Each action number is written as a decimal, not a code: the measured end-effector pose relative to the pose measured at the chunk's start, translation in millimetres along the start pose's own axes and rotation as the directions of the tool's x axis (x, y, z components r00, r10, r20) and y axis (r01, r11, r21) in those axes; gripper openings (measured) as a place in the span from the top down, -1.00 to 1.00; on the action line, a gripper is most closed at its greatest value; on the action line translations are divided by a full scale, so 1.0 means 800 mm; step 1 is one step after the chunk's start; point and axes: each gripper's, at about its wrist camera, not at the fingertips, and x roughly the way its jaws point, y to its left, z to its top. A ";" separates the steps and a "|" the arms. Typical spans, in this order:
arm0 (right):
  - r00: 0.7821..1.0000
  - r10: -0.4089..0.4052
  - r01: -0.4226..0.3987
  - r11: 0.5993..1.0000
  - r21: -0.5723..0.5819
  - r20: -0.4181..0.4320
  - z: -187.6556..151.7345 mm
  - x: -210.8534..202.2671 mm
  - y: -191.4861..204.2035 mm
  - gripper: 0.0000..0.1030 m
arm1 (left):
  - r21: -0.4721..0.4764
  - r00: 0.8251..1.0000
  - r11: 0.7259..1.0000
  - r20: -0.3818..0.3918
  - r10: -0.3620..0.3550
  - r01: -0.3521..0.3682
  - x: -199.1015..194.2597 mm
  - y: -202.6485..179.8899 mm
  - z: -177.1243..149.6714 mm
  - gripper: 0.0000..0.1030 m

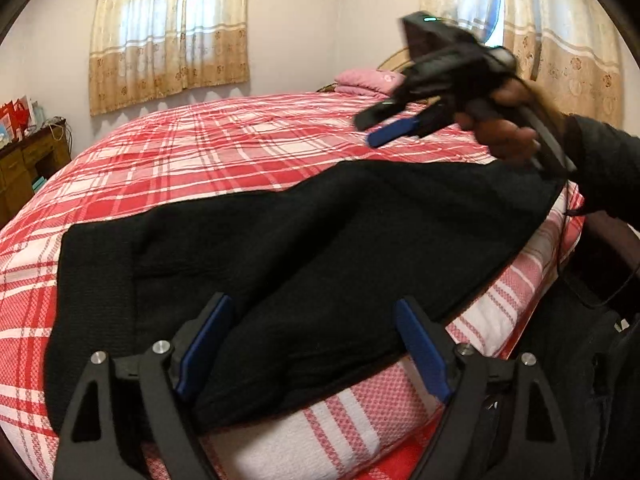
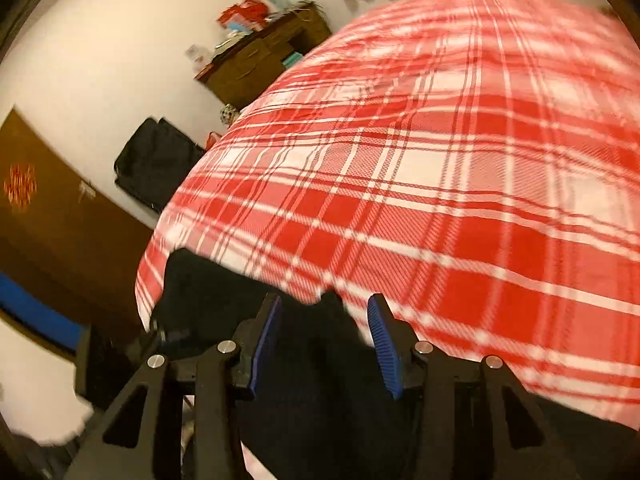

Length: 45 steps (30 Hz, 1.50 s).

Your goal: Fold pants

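Black pants (image 1: 304,240) are spread flat along the near edge of the bed (image 1: 224,148), on the red plaid cover. Left tongs (image 1: 312,344) are spread wide right over them, gripping nothing. Right tongs (image 2: 324,344) are wide too, empty, up in the air above the far end of the pants, pretty blurry.

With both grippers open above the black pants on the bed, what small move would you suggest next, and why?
Probably lower the left gripper onto the near edge of the black pants and close there. Its jaws stand open astride the cloth, holding nothing, and the right gripper hangs open above the far end over the plaid bedspread.
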 end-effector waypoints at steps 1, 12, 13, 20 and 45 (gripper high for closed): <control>0.999 0.003 -0.003 1.000 0.017 -0.032 0.005 0.013 -0.001 0.09 | 0.003 1.000 1.000 0.003 -0.001 0.001 -0.001 -0.001 -0.001 -0.68; 0.998 0.018 -0.013 0.997 0.083 -0.057 0.004 0.032 -0.007 0.89 | 0.014 0.999 0.999 0.027 -0.030 0.029 -0.003 0.001 -0.003 -0.68; 0.999 0.025 -0.023 0.997 0.078 -0.024 0.005 0.021 -0.003 0.90 | 0.015 0.999 0.999 0.026 -0.030 0.030 -0.002 0.004 -0.003 -0.68; 0.994 -0.104 0.105 0.994 0.036 -0.044 0.001 0.049 -0.010 0.89 | 0.024 0.999 1.000 0.032 -0.016 0.015 -0.003 -0.002 -0.005 -0.73; 0.783 -0.442 0.215 0.853 0.476 0.437 -0.269 -0.421 -0.208 -0.01 | 0.333 0.959 0.899 -0.099 -0.266 0.284 0.067 -0.210 0.104 -0.37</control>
